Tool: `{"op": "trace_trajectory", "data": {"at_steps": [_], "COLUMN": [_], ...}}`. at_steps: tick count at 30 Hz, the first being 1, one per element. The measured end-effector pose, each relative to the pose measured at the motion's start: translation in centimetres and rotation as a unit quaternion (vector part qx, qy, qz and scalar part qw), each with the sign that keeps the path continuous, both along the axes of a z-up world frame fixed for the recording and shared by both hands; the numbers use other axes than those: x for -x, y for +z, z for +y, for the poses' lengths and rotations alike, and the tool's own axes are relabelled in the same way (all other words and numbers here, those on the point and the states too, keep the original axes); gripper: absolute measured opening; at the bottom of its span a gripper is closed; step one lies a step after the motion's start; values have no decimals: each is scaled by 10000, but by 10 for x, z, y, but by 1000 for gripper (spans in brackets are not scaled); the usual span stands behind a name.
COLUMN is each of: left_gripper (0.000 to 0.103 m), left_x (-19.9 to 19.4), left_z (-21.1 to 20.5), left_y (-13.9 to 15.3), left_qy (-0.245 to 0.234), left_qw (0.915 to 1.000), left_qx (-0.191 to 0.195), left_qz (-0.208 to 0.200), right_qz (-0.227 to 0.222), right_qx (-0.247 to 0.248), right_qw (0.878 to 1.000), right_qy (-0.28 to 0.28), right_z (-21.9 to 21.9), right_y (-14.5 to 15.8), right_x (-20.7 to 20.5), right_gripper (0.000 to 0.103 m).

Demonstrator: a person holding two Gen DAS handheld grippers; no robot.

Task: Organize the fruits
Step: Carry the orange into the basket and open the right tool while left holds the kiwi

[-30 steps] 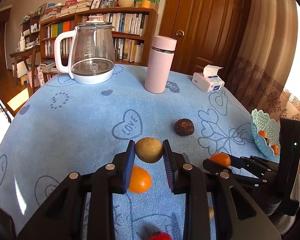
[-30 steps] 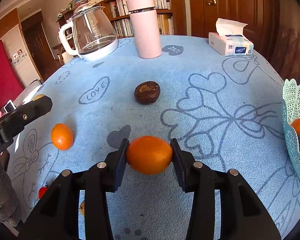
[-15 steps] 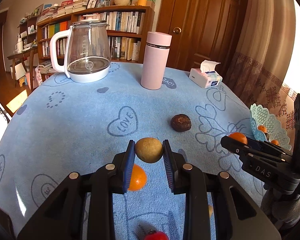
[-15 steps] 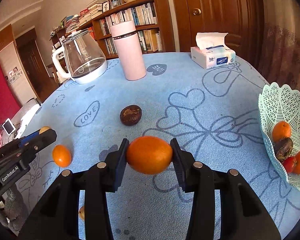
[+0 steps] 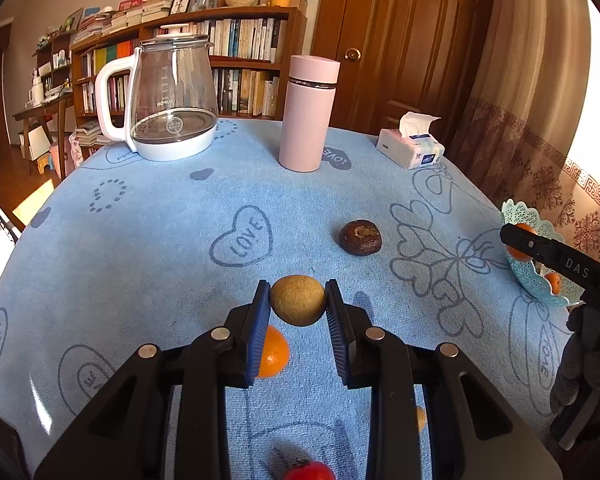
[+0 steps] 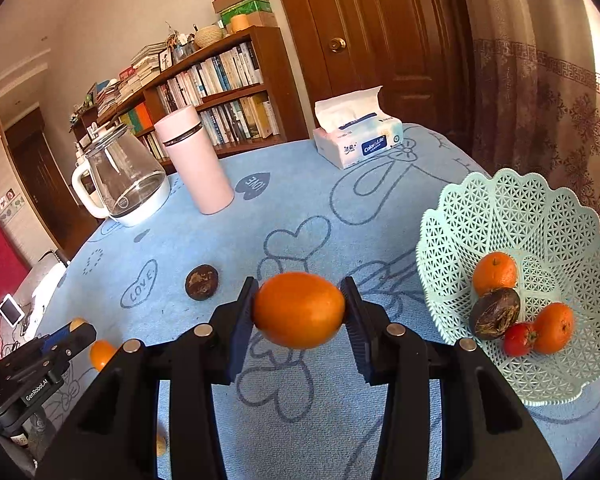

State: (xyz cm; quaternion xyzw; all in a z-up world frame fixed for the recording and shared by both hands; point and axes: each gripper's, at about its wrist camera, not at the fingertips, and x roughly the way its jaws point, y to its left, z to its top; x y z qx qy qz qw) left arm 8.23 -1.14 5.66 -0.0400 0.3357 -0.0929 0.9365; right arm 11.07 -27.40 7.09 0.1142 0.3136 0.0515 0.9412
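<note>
Both tools are matte black with round silver screws. The left tool carries ribbed blue pads and white "GenRobot.AI" lettering; the right tool reads "DAS", with apparently dark pads.

Red fruit cut by bottom edge, loose orange half hidden (behind left gripper)

Matt terry tablecloth, glass kettle, perforated plastic basket

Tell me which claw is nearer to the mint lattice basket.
Right. The right claw, shut on an orange, hangs just beside the basket. The left claw, holding a tan fruit, sits further off, mid-table.
</note>
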Motion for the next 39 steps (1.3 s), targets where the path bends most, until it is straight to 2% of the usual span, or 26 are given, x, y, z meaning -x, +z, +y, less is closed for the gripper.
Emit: {"op": "trace_trajectory", "data": {"at_steps": [15,22,39], "left_gripper": [28,28,28], "left_x": [-3,-3,-2], "left_z": [-4,-6,-7], "left_y": [-4,-5,-5], "left_qy": [-61,-78,-78], "left_qw": [9999,9999,9999], "left_qx": [-78,-105,-105], "left_qz": [74,85,85], "right_qz": [-97,65,401], "right_qx": [-305,-578,-697], "right_qw": [9930,9867,9815], "right_qy": [-1136,-1516,-1740], "right_z": [-95,-133,-149], "right_y": [3,-6,-25], "right_x": [11,11,4], "right_gripper": [44,44,44]}}
